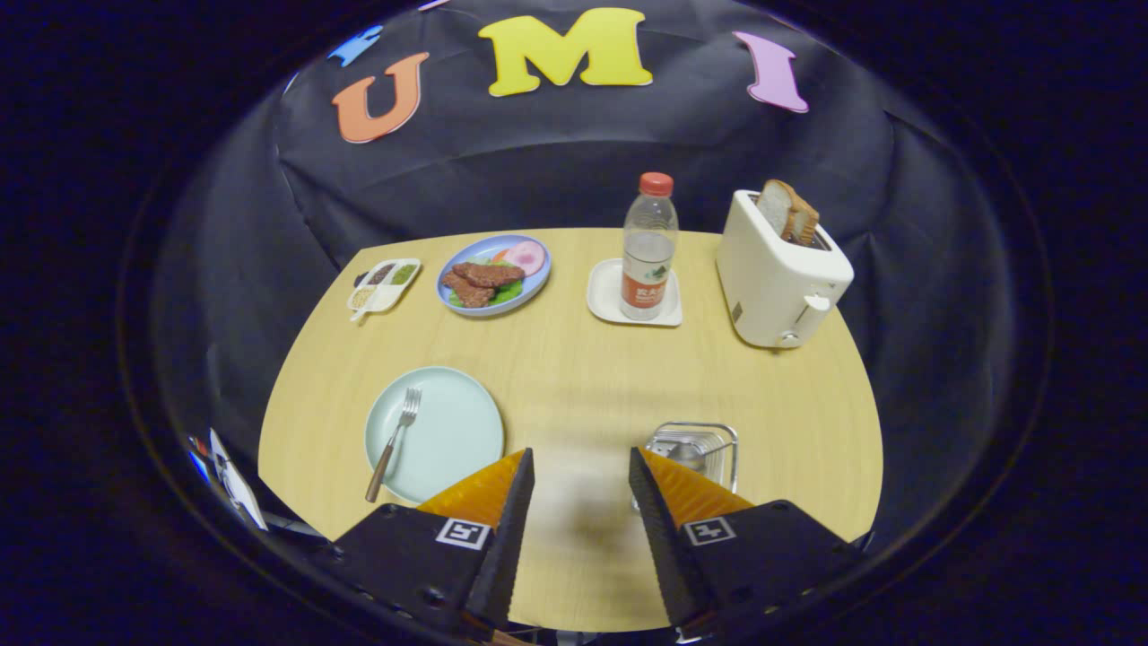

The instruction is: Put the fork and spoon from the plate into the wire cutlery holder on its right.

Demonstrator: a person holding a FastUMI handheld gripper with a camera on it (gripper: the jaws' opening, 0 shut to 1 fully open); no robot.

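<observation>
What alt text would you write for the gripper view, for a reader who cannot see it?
The gripper hangs open and empty over a wooden table, with a fork on a pale green plate beside one finger and a wire cutlery holder, something metal in it, behind the other.

Fork [395, 441] on pale plate [448, 440], spoon [689, 454] in wire holder [695, 446]

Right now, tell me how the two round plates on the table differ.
The pale green plate lies just ahead of the open gripper's fingers and holds only a fork. The blue plate sits far beyond them, looks smaller from here, and is heaped with food. Both are round and rest flat on the table.
</observation>
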